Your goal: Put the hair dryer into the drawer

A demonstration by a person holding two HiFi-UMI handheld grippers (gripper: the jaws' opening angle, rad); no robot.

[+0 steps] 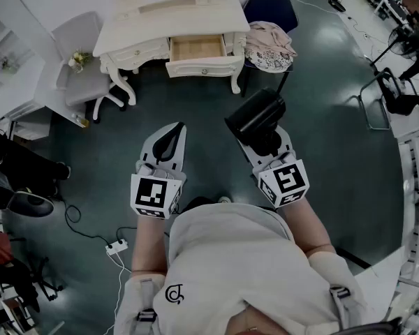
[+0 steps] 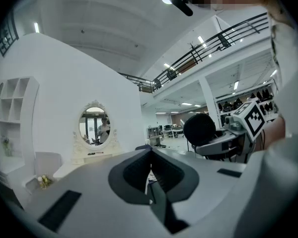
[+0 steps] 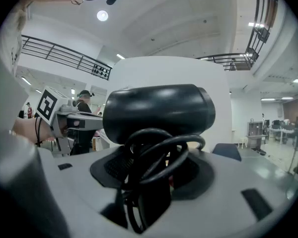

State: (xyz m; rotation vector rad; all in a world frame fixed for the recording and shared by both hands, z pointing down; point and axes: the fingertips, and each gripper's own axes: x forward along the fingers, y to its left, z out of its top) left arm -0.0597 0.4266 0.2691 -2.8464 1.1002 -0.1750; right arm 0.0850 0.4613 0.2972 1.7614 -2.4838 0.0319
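1. Standing at the top of the head view, a white dressing table [image 1: 171, 16] is seen on a dark floor [image 1: 195, 110], with small items that cannot be made out scattered on its top.
2. One drawer [image 1: 195, 48] in the table's front is pulled out; only its pale wooden bottom is seen inside.
3. A second drawer front [image 1: 135, 51], to the left of the open one in that view, is seen closed.
4. The black hair dryer [image 1: 255, 112] is held out over the floor, well apart from the open drawer and outside it.
5. The right gripper [image 1: 264, 139] is closed on the hair dryer: in the right gripper view the jaws are set fairly wide around the handle, and the barrel [image 3: 159, 112] is seen lying crosswise above them.
6. The dryer's black cord [image 3: 161, 155] is looped in coils at the handle, between those jaws.
7. The left gripper [image 1: 171, 139] is held beside the right one, with its jaws brought together and nothing gripped between them, as the left gripper view shows [image 2: 150, 175].
8. A grey chair [image 1: 84, 75] is seen left of the table, and a dark blue chair [image 1: 271, 7] right of it, with pale cloth [image 1: 269, 44] heaped on it.
9. An oval mirror [image 2: 94, 124] is seen above the table in the left gripper view.
10. A white power strip [image 1: 116, 247] is seen lying on the floor by the person's left side.
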